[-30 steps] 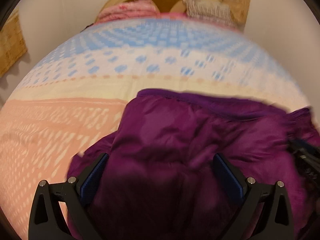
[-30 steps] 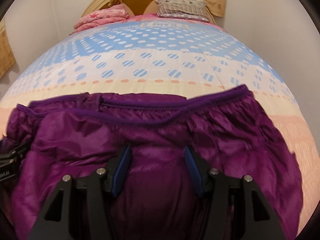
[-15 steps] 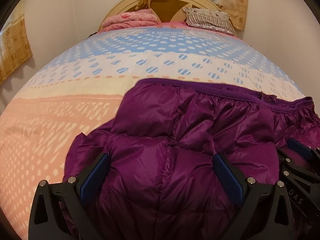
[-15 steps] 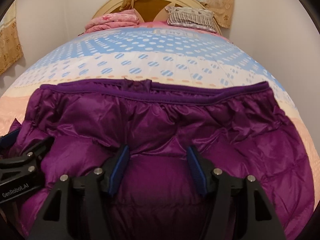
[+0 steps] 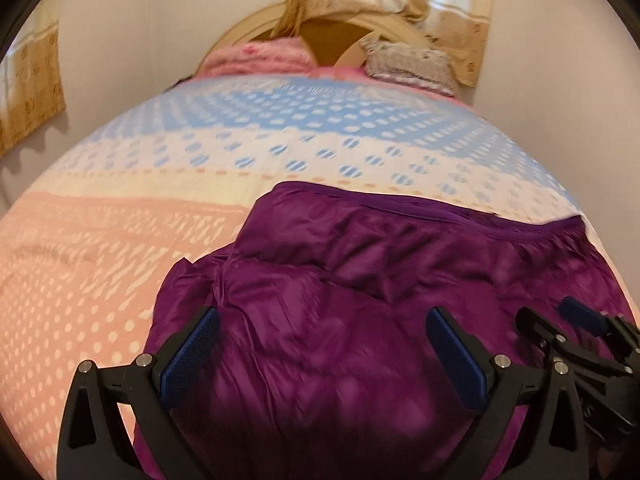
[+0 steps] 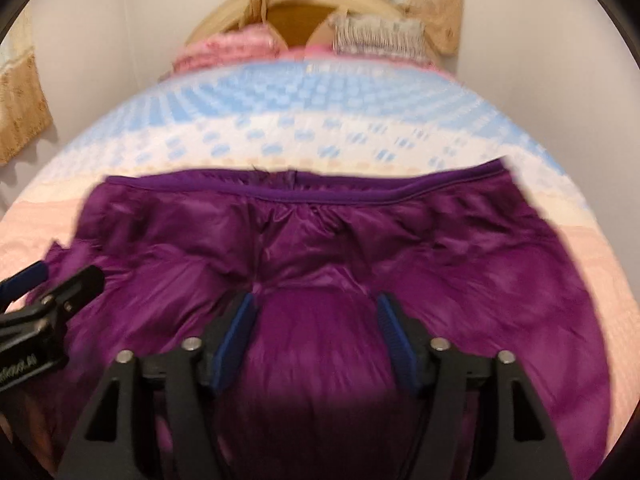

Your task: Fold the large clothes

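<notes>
Hovering over the purple jacket [image 6: 360, 248], the right hand-held gripper [image 6: 316, 320] is opening, fabric between its pads unpinched; the left hand-held gripper [image 5: 320, 340] gapes wide. Beyond both, the jacket's hem runs crosswise on the bed [image 5: 120, 240].

Left gripper [image 5: 322, 338]: jaws spread wide, angled downward. Right gripper [image 6: 316, 326]: alongside, angled downward, jaws opening, pads not pressing.

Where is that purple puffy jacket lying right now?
The purple jacket lies on the near end of the dotted bedspread, right under both cameras, far from the pillows by the headboard.
</notes>
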Demonstrator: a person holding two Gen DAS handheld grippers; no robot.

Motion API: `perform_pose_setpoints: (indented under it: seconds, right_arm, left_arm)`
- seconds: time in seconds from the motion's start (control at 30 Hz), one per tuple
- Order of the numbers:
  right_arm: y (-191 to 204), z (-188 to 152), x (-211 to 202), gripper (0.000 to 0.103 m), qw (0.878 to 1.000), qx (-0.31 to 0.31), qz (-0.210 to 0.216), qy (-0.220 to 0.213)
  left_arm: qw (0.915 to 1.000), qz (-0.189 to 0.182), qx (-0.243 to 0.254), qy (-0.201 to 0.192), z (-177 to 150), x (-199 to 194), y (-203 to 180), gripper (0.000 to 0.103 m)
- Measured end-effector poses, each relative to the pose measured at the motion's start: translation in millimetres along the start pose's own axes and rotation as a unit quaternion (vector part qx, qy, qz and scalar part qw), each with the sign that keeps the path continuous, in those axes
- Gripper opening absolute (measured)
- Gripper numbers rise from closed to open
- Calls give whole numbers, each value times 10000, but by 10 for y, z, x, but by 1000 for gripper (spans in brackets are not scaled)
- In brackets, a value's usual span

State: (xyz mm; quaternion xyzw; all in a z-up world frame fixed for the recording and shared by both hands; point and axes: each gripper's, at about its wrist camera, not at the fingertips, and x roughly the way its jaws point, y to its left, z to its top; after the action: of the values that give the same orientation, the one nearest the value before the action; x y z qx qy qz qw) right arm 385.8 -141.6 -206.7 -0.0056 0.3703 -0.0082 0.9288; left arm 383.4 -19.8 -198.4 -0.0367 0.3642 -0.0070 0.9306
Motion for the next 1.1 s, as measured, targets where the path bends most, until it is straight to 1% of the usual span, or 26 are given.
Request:
perform_pose_setpoints:
  seconds: [0.07,0.13,0.23,0.27,0.37,0.47,0.53,0.57,0.6,0.63,0.7,0.73,0.8,0.87,0.93,1.0,1.03,1.07,1.1]
  right_arm:
    - [54,-141,-43,78,9998,-187,-55,40]
    - [85,-264,-1,78,9993,-305,-204,10]
    - [112,-388,87,79,9985,-416,-349,-113]
    - [129,-381,103,79,9983,-447,-378,-79]
    - [119,-359,168,82,9986,-416,-314,62]
    - [84,-347,128,82,9990,-364,-242,55]
    - [65,-368,-6,82,9993,-345,-175,15]
    - [40,-398,-109,82,9995,-275,-122,-20]
    - [10,-462,-276,83,9997,-175,-70,-130]
    - [7,-511,-368,88,9997,-148,-57,-183]
    - [30,-651,-511,90,9995,-195,-98,-218]
    - [58,-745,-548,91,9994,-266,-94,-188]
    - [120,-859,-507,92,9989,-431,-162,-127]
    - [122,-938,-408,93,9988,-430,-211,-139]
    - [102,-921,-329,99,9985,-432,-307,-132]
    - [67,-908,-287,101,9988,-387,-273,-82]
    - [35,-899,-304,102,9990,-360,-243,-37]
    - [37,-893,-299,102,9990,-379,-254,-25]
    - [60,-908,-304,102,9989,-383,-262,-33]
  left_arm:
    - [9996,53,272,-19,-118,4,-128,102]
    - [9988,219,441,75,-213,132,-206,102]
    - [9992,230,310,52,-257,180,-175,102]
    - [9994,215,269,95,-258,199,-159,102]
    - [9995,165,228,175,-250,235,-128,102]
    - [9992,231,247,195,-234,162,-99,102]
    - [9993,351,136,80,-261,-41,23,102]
    - [9986,516,72,-65,-307,-207,131,102]
    - [9979,635,23,-151,-339,-304,208,102]
    - [9969,729,-82,-271,-426,-468,354,102]
    - [9966,739,-245,-267,-567,-601,554,102]
    - [9960,792,-396,-146,-674,-632,692,102]
    - [9957,686,-612,110,-826,-566,857,102]
    - [9938,663,-852,278,-921,-506,938,102]
    - [9928,429,-1085,265,-964,-509,981,102]
    - [9937,338,-1056,171,-957,-535,933,101]
    - [9946,266,-993,120,-954,-563,878,95]
    - [9958,109,-908,89,-938,-573,825,87]
    - [9960,-6,-889,126,-936,-585,819,64]
